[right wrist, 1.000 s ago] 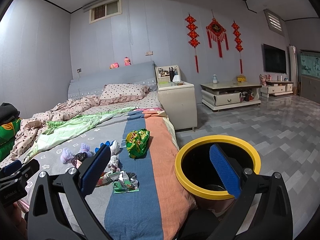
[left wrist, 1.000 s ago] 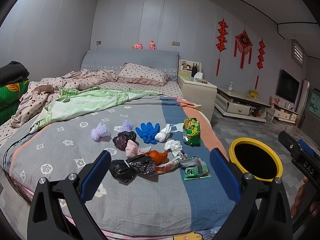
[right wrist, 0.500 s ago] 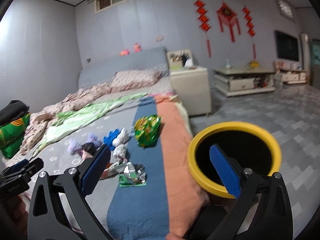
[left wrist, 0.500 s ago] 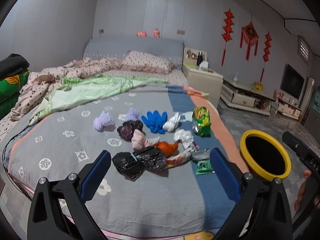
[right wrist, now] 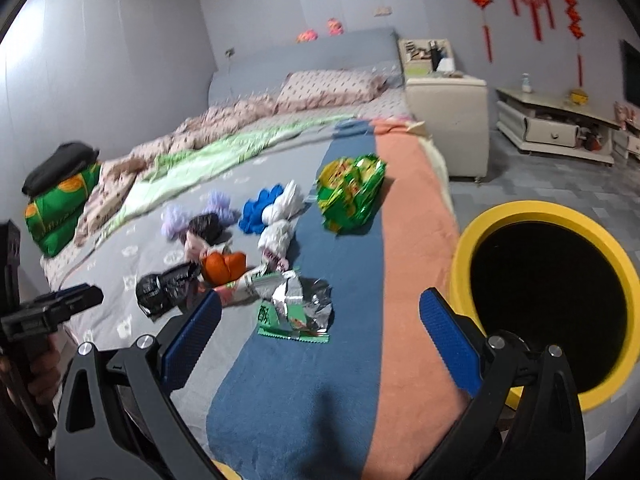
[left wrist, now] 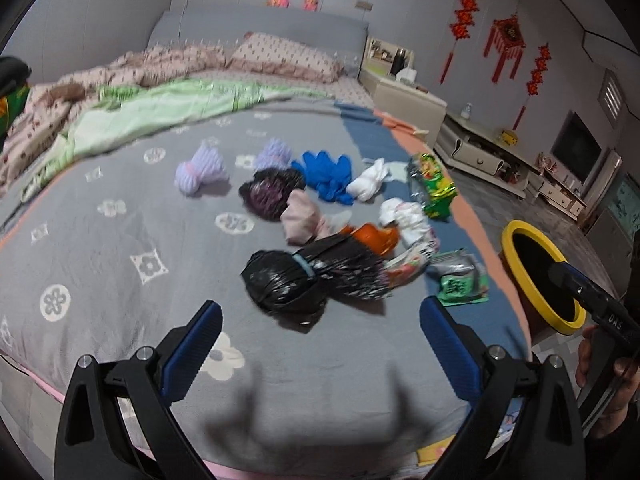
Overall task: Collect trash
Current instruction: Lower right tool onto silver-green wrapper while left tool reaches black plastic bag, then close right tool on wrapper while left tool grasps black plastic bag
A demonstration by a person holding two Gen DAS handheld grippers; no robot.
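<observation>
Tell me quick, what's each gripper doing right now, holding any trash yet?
Left gripper: open, holding nothing, above the bed short of the black bag.
Right gripper: open, holding nothing, near the torn foil wrapper.

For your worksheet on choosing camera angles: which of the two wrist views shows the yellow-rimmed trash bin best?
The right wrist view. There the yellow-rimmed trash bin sits close and large beside the bed, its dark opening almost fully visible, only partly crossed by the open right gripper. The left wrist view shows it smaller at the right edge, partly hidden by the other gripper.
</observation>
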